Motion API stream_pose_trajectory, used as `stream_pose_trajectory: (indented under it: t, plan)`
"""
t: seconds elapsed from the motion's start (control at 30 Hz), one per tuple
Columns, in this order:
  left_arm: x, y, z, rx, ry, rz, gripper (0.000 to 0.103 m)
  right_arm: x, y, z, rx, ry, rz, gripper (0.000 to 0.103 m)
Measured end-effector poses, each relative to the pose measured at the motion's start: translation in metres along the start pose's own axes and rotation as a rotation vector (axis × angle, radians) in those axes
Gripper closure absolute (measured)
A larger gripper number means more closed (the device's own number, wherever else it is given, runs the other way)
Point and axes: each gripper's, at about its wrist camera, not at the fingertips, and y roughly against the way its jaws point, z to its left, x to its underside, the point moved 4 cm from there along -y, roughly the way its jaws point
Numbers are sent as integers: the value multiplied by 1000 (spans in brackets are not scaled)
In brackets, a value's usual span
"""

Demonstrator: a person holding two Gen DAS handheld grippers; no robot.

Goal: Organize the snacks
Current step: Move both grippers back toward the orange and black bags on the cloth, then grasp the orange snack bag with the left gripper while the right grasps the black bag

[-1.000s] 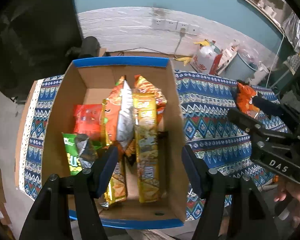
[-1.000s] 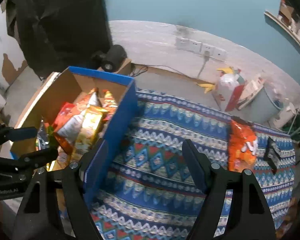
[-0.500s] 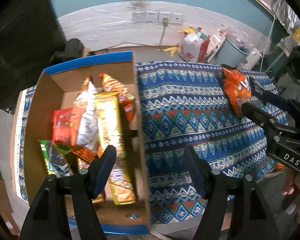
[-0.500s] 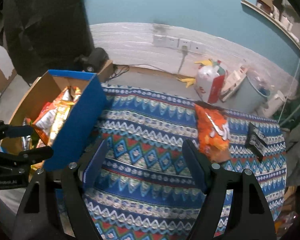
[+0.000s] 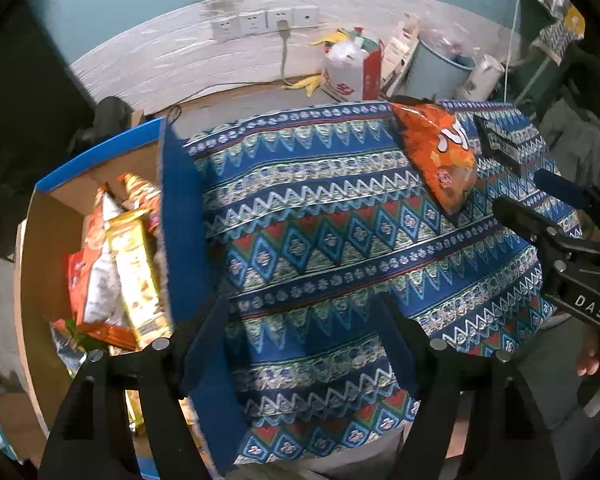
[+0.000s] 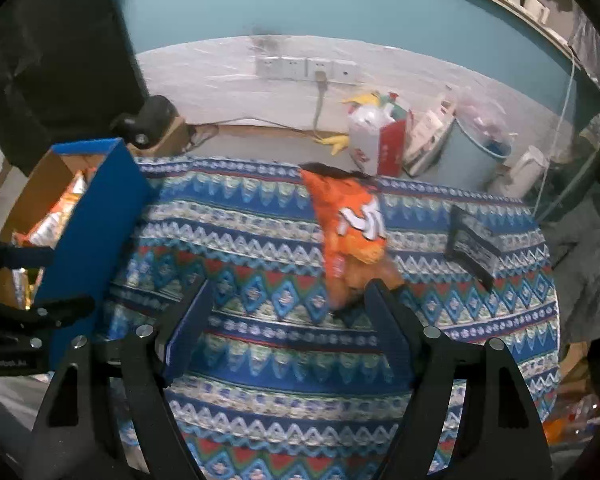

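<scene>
Partly behind right claw [image 6: 288,316]: orange snack bag [image 6: 350,228].

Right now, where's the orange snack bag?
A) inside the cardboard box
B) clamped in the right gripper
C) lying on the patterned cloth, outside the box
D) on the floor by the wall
C: the orange snack bag lies flat on the patterned cloth, well clear of the cardboard box, just ahead of the open, empty right gripper.
</scene>
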Motion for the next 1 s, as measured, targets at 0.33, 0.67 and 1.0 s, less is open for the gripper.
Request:
stream_pose_trajectory:
  t: [0.33, 0.67, 1.0]
  plan:
    - [-29, -15, -39, 43, -12, 18, 26, 10, -18, -52, 48, 44, 98, 26]
    - [-70, -41, -78, 90, -5, 80, 21, -7, -32, -126, 75, 178, 202, 26]
    - [-109, -86, -120, 169, 137, 105, 16, -18, -98, -208, 88, 330, 318, 26]
